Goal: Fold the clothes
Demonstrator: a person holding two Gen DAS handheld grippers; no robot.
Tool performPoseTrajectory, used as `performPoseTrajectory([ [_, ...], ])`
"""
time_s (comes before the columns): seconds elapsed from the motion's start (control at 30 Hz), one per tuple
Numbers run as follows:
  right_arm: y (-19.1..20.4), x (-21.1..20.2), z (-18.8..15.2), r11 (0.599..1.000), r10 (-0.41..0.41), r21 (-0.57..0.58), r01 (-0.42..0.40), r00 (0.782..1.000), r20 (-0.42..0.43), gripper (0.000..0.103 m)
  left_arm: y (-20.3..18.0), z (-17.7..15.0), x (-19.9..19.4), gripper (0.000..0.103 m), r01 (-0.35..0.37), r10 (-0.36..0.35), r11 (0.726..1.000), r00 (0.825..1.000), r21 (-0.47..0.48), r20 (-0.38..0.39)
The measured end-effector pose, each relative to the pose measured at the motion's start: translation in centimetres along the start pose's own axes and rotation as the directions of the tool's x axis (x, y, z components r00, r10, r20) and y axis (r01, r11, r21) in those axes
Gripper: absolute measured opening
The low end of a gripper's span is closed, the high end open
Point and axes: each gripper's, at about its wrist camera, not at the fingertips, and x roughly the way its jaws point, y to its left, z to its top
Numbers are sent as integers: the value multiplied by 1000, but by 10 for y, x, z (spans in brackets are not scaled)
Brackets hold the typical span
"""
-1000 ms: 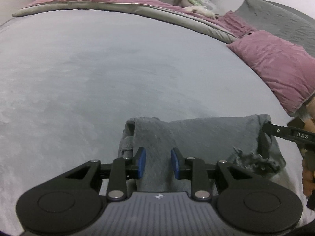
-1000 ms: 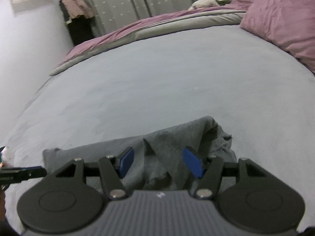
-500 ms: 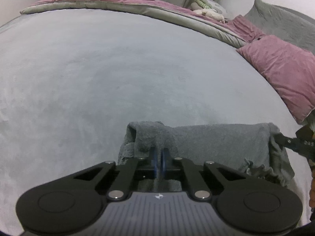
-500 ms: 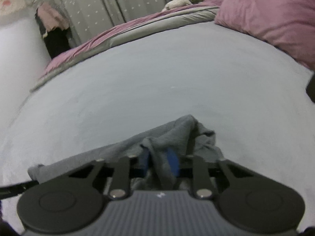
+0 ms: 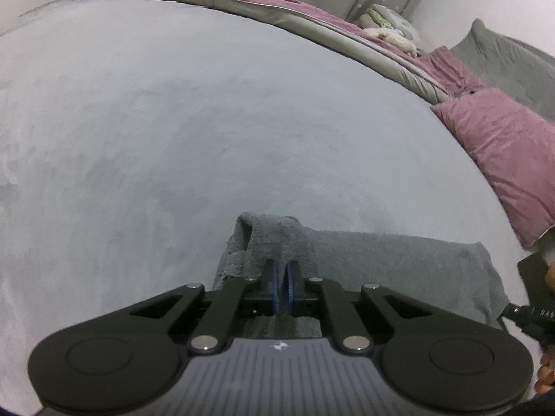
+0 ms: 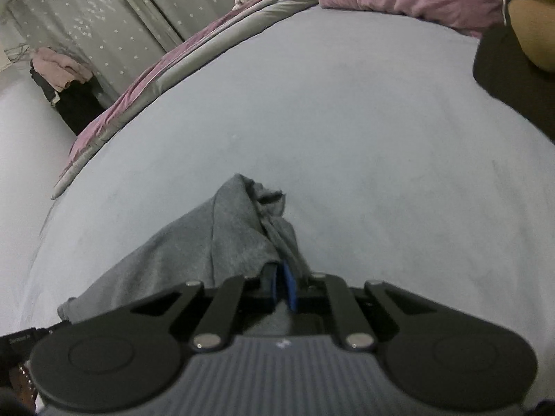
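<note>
bed: the grey bed (image 5: 173,138) takes up most of both views, wide and bare beyond the cloth, so by my reading a fold away from the person has plenty of room.
pillows: pink pillows (image 5: 503,159) lie at the right side of the bed, well apart from the cloth.
quilt: a pink and grey quilt (image 6: 145,79) runs along the far edge, also well clear.
cloth: the grey cloth (image 5: 399,260) lies at the near edge of the bed, its long axis running from one gripper to the other; the near part is raised at both ends, the far part rests on the bed.
left gripper: the left gripper (image 5: 281,286) pinches the cloth's left end, blue pads almost together with a thin fold between them.
right gripper: the right gripper (image 6: 282,286) pinches the right end, where the fabric bunches into a peak ahead of the fingers; its jaws have just been closing on it.
nearer hand: neither, each has its own end.
next move: likely carrying the held edge forward over the rest; keeping both ends level matters, and the bunched right end could fold unevenly.
</note>
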Motion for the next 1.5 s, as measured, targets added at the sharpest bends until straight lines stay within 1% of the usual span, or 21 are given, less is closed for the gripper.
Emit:
performPoseTrajectory([
  [0.03,0,-1,1,1000,4,-6,-4,1000,4,11,3,1,-2,7,4,-3,1000,1000,-11,3],
  [0.07,0,-2,2,1000,9,-12,-9,1000,8,16,5,2,-4,7,6,-6,1000,1000,-21,6],
  [0.1,0,-3,4,1000,13,-18,-13,1000,12,26,8,3,-6,7,5,-5,999,1000,-33,12],
  [0.13,2,-5,5,1000,21,-23,-20,1000,18,31,11,4,-8,7,8,-7,999,1000,-48,19],
  [0.17,3,-7,7,999,28,-27,-28,999,25,39,15,6,-10,7,13,-11,998,1000,-64,26],
  [0.2,3,-9,9,999,41,-27,-41,999,31,43,20,7,-11,7,22,-19,996,999,-83,30],
  [0.33,9,-7,18,996,79,-32,-78,996,38,43,29,13,-7,8,73,-70,988,997,-139,29],
  [0.57,15,11,36,994,110,-26,-109,993,41,43,26,13,6,9,74,-72,989,997,-124,18],
  [0.77,4,3,51,984,172,30,-174,983,59,44,29,13,6,8,88,-85,988,996,-130,26],
  [0.9,1,0,54,986,167,-4,-167,986,9,45,31,11,5,8,88,-85,988,996,-129,29],
  [1.03,-8,-3,46,994,77,-75,-79,997,-32,45,31,12,6,8,81,-78,989,997,-126,31],
  [1.1,-13,-5,41,993,31,-110,-37,998,-50,45,29,13,6,8,73,-70,989,997,-125,33],
  [1.13,-17,-5,40,994,23,-108,-29,998,-55,45,29,13,6,8,70,-66,990,997,-125,34],
  [1.23,-25,-9,39,995,18,-92,-23,999,-51,45,30,14,2,8,70,-65,988,997,-135,43],
  [1.37,-23,-19,43,992,32,-117,-36,999,-37,45,34,15,-5,8,91,-81,983,995,-161,65],
  [1.5,-18,-21,51,991,95,-90,-97,995,-27,45,40,15,-3,8,115,-103,971,993,-208,65],
])
